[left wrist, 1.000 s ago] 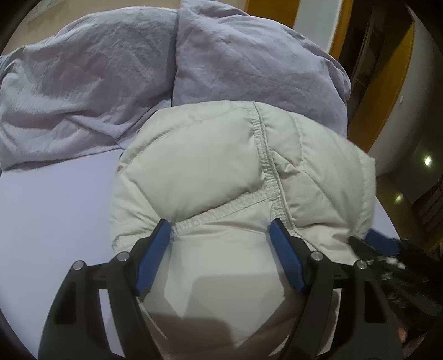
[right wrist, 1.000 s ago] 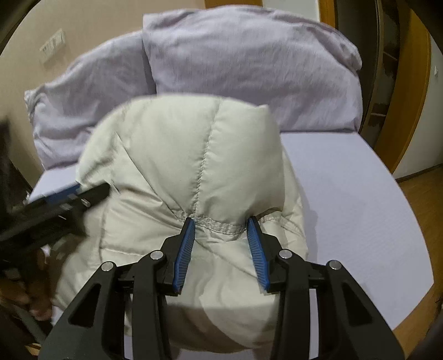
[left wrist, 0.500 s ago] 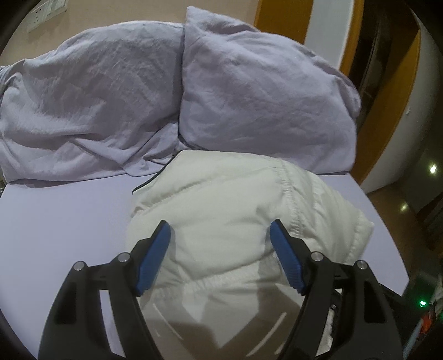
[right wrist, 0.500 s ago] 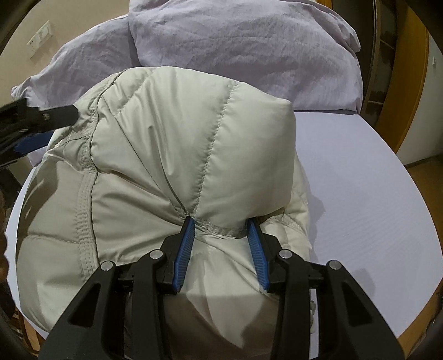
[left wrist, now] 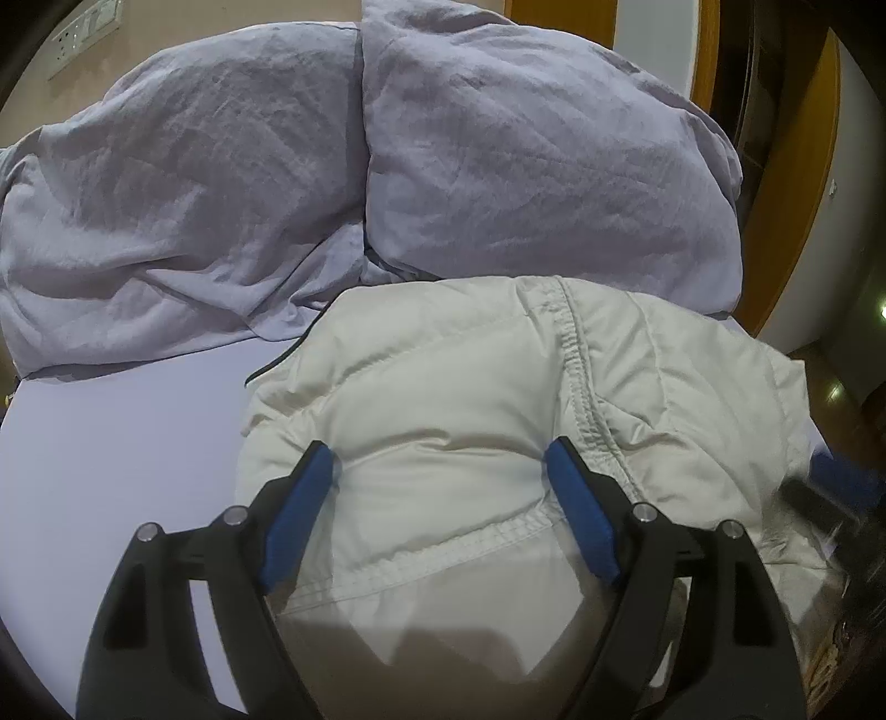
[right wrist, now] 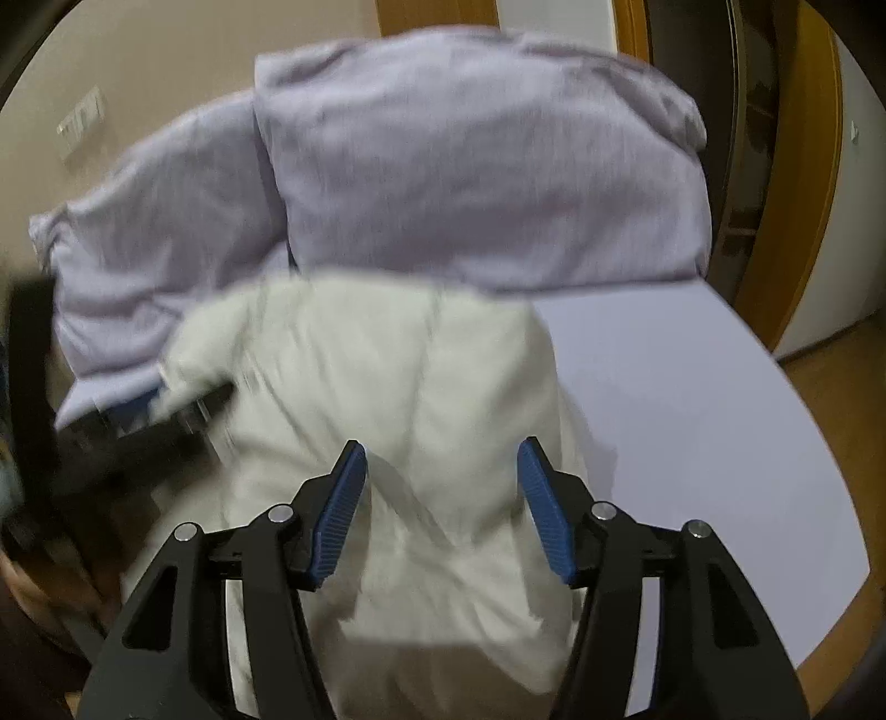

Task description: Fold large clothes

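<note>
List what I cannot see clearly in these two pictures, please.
- Jacket: right wrist view is motion-blurred, so its seams and folds are unclear.
- Jacket's near edge: left wrist view, hidden behind the left gripper.
- Right gripper: left wrist view, blurred and cut off at the edge.
- Wall plate: too small to identify.

- The left wrist view is taken close above the cream puffer jacket (left wrist: 454, 421), facing the lilac pillows (left wrist: 343, 183) at the bed's head.
- The right wrist view is aimed likewise, from further right; it is motion-blurred.
- Jacket, pillows and bedsheet (right wrist: 686, 399) are shared by both views.
</note>
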`<state>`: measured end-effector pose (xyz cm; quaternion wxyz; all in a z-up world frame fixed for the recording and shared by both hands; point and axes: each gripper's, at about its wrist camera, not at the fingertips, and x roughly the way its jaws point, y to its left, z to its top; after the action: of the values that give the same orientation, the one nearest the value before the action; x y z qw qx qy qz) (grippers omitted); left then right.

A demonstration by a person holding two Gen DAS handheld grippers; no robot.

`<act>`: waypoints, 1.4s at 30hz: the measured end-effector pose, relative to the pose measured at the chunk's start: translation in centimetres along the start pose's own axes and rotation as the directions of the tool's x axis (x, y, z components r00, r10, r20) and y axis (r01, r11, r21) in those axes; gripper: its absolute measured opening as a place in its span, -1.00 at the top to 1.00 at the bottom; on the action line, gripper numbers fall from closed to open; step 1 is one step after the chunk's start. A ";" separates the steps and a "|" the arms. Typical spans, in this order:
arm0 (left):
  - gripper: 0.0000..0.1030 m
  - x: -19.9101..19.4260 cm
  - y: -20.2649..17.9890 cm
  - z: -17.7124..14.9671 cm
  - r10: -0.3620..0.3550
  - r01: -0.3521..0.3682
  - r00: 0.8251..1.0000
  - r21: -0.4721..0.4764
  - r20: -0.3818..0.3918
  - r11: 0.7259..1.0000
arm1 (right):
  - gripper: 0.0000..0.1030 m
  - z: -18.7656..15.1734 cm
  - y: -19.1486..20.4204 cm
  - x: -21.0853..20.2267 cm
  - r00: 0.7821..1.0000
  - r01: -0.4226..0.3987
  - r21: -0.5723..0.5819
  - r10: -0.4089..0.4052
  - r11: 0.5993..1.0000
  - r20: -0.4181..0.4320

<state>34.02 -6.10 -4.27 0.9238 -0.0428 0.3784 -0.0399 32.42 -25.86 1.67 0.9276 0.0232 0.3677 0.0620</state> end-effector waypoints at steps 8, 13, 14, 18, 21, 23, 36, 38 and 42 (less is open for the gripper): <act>-0.55 0.2 0.2 -0.2 -0.015 0.015 1.000 -0.009 0.000 1.000 | -0.14 3.4 1.6 3.6 1.000 0.027 -0.026 -0.027 0.999 0.008; -0.55 0.4 0.2 -0.2 -0.025 0.025 1.000 -0.016 0.002 1.000 | -0.14 2.5 0.8 6.1 0.998 0.060 -0.018 -0.060 0.998 -0.030; -0.55 0.4 0.2 -0.2 -0.026 0.026 1.000 -0.015 0.003 1.000 | -0.14 2.3 0.6 6.4 0.998 0.062 -0.015 -0.062 0.998 -0.032; -0.55 0.5 0.0 -0.3 -0.024 0.024 1.000 -0.009 0.007 1.000 | -0.15 1.2 0.7 7.4 0.996 0.081 -0.040 -0.082 0.996 -0.028; -0.55 0.0 -0.1 0.0 -0.030 0.030 0.999 -0.007 0.011 1.000 | -0.15 0.6 0.8 8.2 0.995 0.099 -0.058 -0.100 0.993 -0.021; -0.54 -0.6 -0.2 0.3 -0.035 0.035 0.999 -0.002 0.018 0.999 | -0.15 0.2 0.6 8.6 0.994 0.104 -0.059 -0.106 0.993 -0.020; -0.67 0.9 0.2 2.2 0.020 -0.019 1.000 -0.051 0.010 0.999 | -0.21 -0.3 0.1 9.2 0.996 0.088 -0.020 -0.088 0.996 -0.014; -0.71 1.4 -0.1 1.6 0.043 -0.042 0.999 -0.029 0.017 0.999 | -0.24 -0.2 0.0 9.2 0.996 0.085 -0.015 -0.086 0.996 -0.019; -0.76 2.3 0.0 1.1 0.061 -0.060 0.998 -0.025 0.016 0.998 | -0.36 0.6 -0.1 9.1 0.995 0.095 -0.002 -0.095 0.996 -0.044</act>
<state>36.42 -6.27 -5.11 0.9271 -0.0431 0.3724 -0.0069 39.42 -24.75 -4.13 0.9211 0.0044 0.3889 0.0185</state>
